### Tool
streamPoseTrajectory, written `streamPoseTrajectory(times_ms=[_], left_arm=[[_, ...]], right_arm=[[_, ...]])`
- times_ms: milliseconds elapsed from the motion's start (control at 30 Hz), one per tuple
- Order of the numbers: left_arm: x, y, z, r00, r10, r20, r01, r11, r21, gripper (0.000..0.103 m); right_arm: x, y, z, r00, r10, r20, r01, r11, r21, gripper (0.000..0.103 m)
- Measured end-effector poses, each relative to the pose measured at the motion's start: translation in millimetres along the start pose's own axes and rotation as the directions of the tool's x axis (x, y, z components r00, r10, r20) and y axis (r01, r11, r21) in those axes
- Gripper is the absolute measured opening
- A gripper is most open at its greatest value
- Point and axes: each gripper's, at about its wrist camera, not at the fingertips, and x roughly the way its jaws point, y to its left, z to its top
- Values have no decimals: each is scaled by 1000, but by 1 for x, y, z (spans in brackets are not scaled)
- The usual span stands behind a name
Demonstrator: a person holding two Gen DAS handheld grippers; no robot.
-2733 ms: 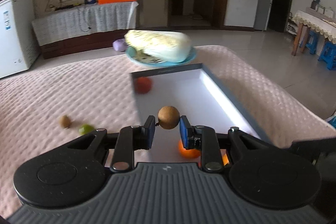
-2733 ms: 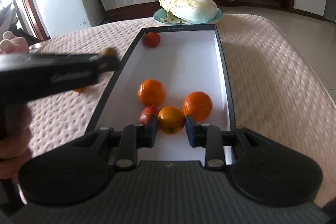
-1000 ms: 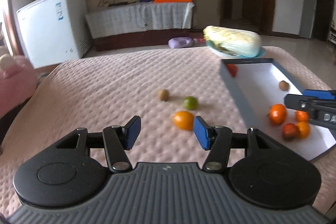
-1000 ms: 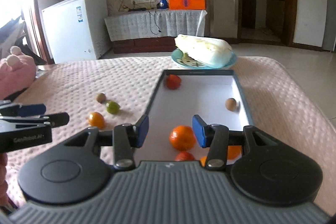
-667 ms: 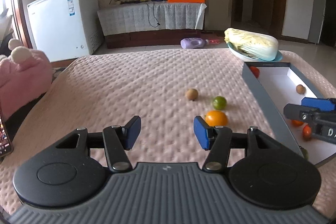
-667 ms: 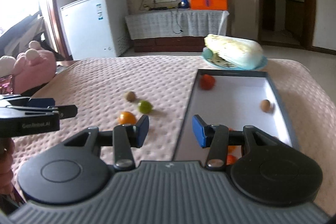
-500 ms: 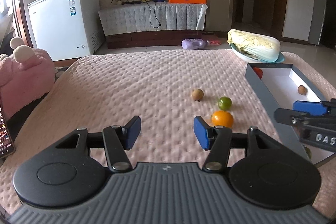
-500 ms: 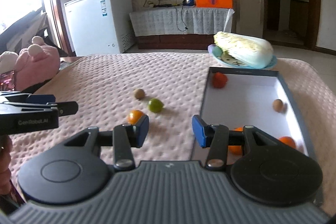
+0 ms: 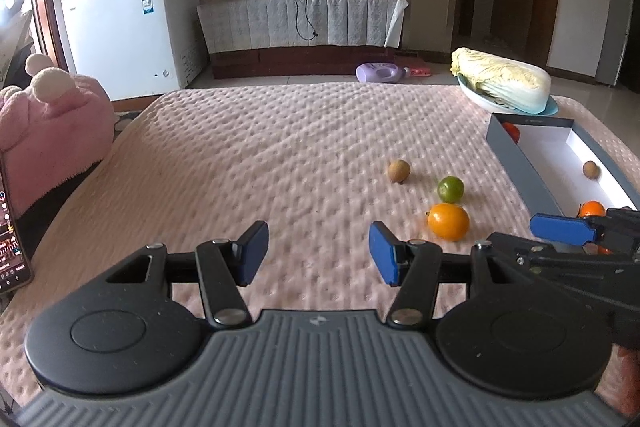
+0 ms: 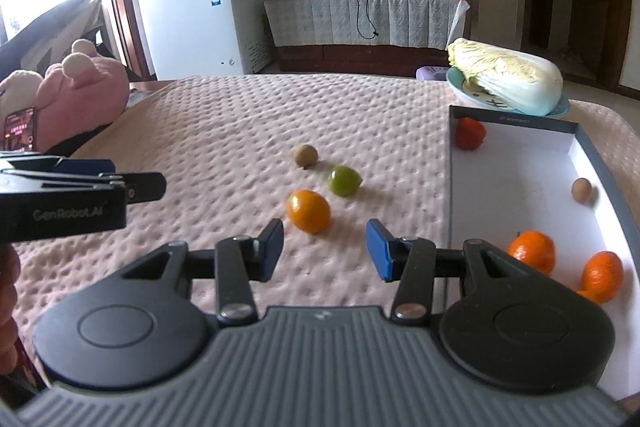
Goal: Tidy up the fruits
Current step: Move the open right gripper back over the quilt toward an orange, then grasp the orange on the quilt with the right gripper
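1. The grey box (image 10: 516, 122) with white interior is taken as landmark; it is seen on the pink quilted cover (image 9: 280, 147).
2. Three loose fruits are noted left of the box on the cover: a brown longan (image 10: 305, 155) farthest, a green fruit (image 10: 343, 180) nearer, and an orange fruit (image 10: 308, 211) nearest.
3. Inside the box are recorded a red fruit (image 10: 470, 133) at the far left corner, a small brown fruit (image 10: 581, 190) by the right wall, and two mandarins (image 10: 533, 251) at the near end.
4. The left gripper (image 9: 318, 253) is held well left of the box, jaws spread, nothing between them.
5. The right gripper (image 10: 325, 250) is held just left of the box, close behind the orange fruit, jaws spread and empty.
6. A cabbage (image 10: 505, 76) on a blue plate (image 10: 562, 107) is seen beyond the box's far end.
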Motion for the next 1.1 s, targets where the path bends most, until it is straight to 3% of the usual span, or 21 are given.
streamPoseTrajectory(times_ms=[433, 1100], left_arm=[[3, 10, 2, 1000, -6, -8, 5, 999, -42, 64], [1, 0, 2, 1000, -25, -5, 25, 999, -24, 64]], right_arm=[[11, 5, 0, 1000, -16, -10, 16, 1000, 4, 48], [17, 3, 7, 1000, 7, 5, -7, 1000, 12, 48]])
